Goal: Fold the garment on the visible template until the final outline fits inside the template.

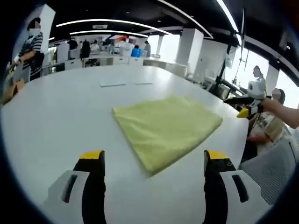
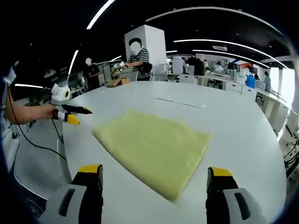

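A pale yellow garment (image 1: 166, 128) lies flat on the white table (image 1: 60, 112), folded into a rough four-sided shape. In the right gripper view the same garment (image 2: 154, 147) spreads ahead of the jaws. My left gripper (image 1: 154, 158) is open, its yellow-tipped jaws standing wide on either side of the garment's near corner. My right gripper (image 2: 154, 170) is open too, just short of the garment's near edge. Each gripper also shows in the other's view, held above the table edge in a hand: the right gripper (image 1: 244, 107) and the left gripper (image 2: 74, 114).
Two thin pale marks (image 1: 124, 84) lie on the table beyond the garment. A grey chair (image 1: 275, 170) stands at the table's right edge. A person in a striped shirt (image 2: 138, 58) stands at the far side, with desks and more people behind.
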Tool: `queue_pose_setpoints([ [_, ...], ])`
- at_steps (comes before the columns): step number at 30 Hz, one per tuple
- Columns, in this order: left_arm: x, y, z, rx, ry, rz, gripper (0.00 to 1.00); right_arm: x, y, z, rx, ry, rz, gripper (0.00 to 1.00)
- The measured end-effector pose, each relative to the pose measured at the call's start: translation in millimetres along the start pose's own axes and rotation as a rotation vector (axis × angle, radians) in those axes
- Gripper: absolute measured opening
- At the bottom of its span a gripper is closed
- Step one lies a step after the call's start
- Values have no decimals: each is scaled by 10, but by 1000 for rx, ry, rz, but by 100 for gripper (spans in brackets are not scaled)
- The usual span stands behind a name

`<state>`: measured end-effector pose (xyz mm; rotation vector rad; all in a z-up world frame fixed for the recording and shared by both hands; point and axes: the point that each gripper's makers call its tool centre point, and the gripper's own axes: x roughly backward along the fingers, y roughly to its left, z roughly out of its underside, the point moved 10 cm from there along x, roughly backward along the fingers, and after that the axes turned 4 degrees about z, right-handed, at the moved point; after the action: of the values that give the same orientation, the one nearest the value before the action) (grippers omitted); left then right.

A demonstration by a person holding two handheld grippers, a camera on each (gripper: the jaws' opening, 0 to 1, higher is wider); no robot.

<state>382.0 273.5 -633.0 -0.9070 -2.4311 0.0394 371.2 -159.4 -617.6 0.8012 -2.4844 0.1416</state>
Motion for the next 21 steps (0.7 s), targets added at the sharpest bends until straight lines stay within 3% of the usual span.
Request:
queue_pose_setpoints([
  [7, 72, -87, 7, -39, -22, -6, 95, 45, 114, -48, -6, -43, -1, 99],
  [15, 197, -124, 49, 4, -46, -20, 99, 68, 157, -47, -7, -58, 9, 99],
  [21, 273, -130, 75, -43, -19, -59, 99, 99, 147, -36, -21, -68, 21, 99],
])
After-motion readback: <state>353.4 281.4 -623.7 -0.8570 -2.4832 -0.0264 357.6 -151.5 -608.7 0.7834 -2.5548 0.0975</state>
